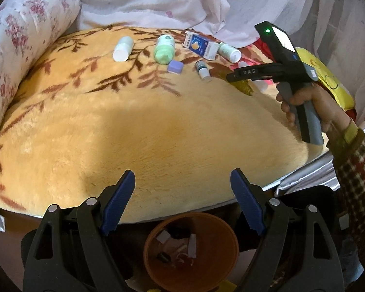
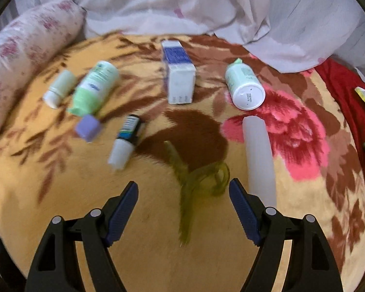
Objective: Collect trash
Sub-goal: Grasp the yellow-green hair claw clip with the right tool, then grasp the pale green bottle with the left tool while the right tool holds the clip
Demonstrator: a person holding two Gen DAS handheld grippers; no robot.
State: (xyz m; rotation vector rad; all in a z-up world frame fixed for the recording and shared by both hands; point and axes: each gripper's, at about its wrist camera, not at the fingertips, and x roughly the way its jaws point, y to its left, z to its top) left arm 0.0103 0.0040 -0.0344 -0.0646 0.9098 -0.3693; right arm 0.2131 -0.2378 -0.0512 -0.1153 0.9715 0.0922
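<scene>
The nearest trash was a greenish strap (image 2: 194, 182), thin, see-through and looped, and it lay flat on the blanket (image 2: 60, 194) just ahead of my right gripper (image 2: 182, 209). Its jaws stood released and held nothing.

I judged the strap the likeliest to go wrong: it sat so low in the plush pile that the fingers (image 2: 123, 209) could close on blanket fibres and drag the cover, or slip over the strap altogether. The view was also blurred, so aim was uncertain.

Just right of the strap lay a pale tube (image 2: 259, 160), smooth and round; a careless sweep could have rolled it off toward the edge. Farther back lay a dropper bottle (image 2: 126, 141), a lilac cube (image 2: 88, 127), a green bottle (image 2: 95, 87), a small white bottle (image 2: 59, 88), a carton (image 2: 180, 77) and a white jar (image 2: 245, 87), all well apart.

My left gripper (image 1: 182, 202) hung above the orange bin (image 1: 221, 231), jaws spread, empty. The bin stood below the bed's edge, already holding scraps, so a release made too early could have dropped trash beside it.
</scene>
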